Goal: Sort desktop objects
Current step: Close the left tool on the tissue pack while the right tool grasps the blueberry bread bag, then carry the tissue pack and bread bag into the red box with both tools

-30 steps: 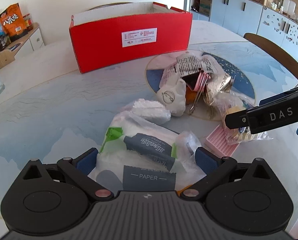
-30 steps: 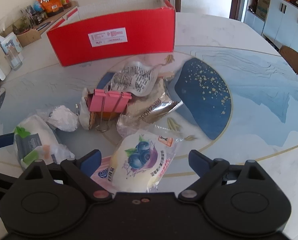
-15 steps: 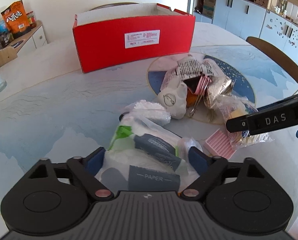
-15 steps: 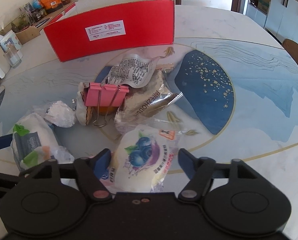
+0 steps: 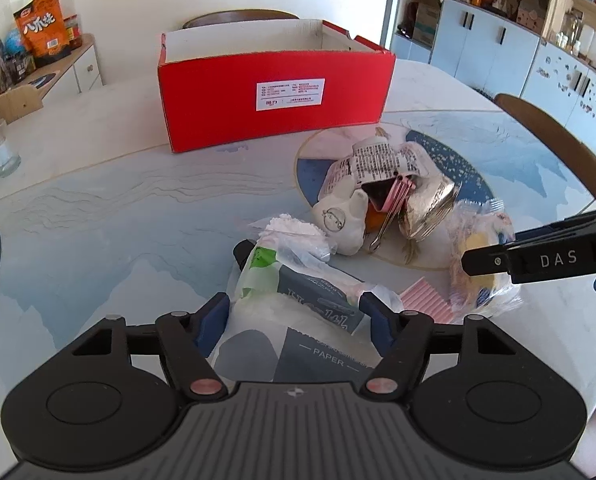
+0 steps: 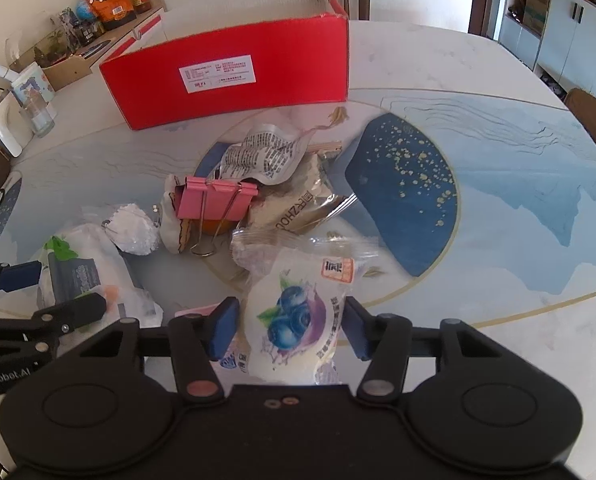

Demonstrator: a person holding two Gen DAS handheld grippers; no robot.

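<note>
A white tissue pack point(image 5: 298, 292) with a grey "PAPER" label lies on the table between the blue pads of my left gripper point(image 5: 293, 316). Its jaws are closing and the pads press the pack's sides. My right gripper point(image 6: 291, 328) is closing on a blueberry bun packet point(image 6: 293, 320), and both pads touch its clear wrapper. The open red box point(image 5: 273, 92) stands behind the pile. In the right wrist view the tissue pack point(image 6: 77, 276) sits far left between the left gripper's fingers point(image 6: 85, 308).
The pile between the grippers and the red box point(image 6: 225, 76) holds a pink binder clip point(image 6: 213, 202), a silver snack bag point(image 6: 298, 208), a printed pouch point(image 6: 261, 156) and a crumpled white tissue point(image 6: 133, 232). A pink ridged item point(image 5: 422, 300) lies beside the tissue pack. A chair back point(image 5: 558, 148) rises at the table's right edge.
Both grippers' jaws have narrowed from wide open onto their packs: the left around the tissue pack, the right around the bun packet. Neither hand has shifted much.
</note>
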